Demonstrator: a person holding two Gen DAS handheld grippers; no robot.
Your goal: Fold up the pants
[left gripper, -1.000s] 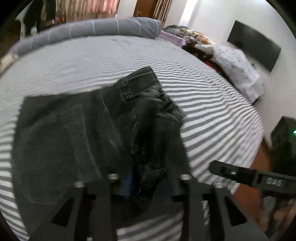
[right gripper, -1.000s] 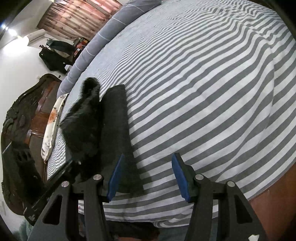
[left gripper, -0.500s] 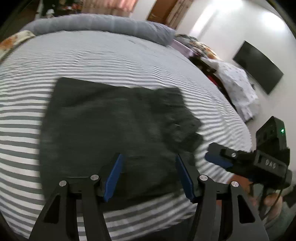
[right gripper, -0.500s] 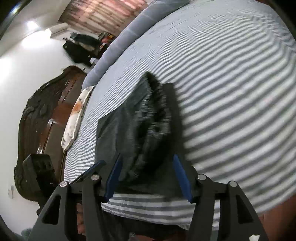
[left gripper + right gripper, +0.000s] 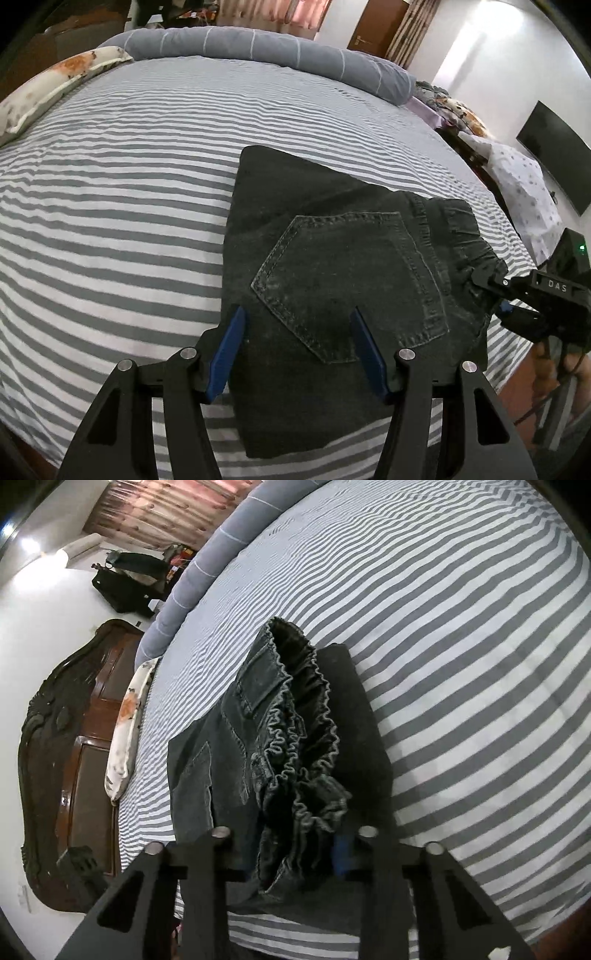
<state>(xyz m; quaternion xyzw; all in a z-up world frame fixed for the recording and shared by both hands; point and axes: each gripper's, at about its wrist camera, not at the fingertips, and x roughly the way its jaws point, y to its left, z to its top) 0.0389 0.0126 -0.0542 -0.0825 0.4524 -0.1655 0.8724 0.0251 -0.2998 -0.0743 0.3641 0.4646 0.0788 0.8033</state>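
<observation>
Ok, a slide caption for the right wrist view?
Right gripper shut on the elastic waistband of folded black jeans on a striped bed.

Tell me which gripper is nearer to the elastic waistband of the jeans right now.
Right. The right gripper is shut on the elastic waistband, bunching it between its fingers. The left gripper hovers open above the back pocket, farther from that edge.

The left gripper, clamped on the pants a second ago, is now hovering open above the back pocket. The right gripper (open before) is now pinching the elastic waistband.
</observation>
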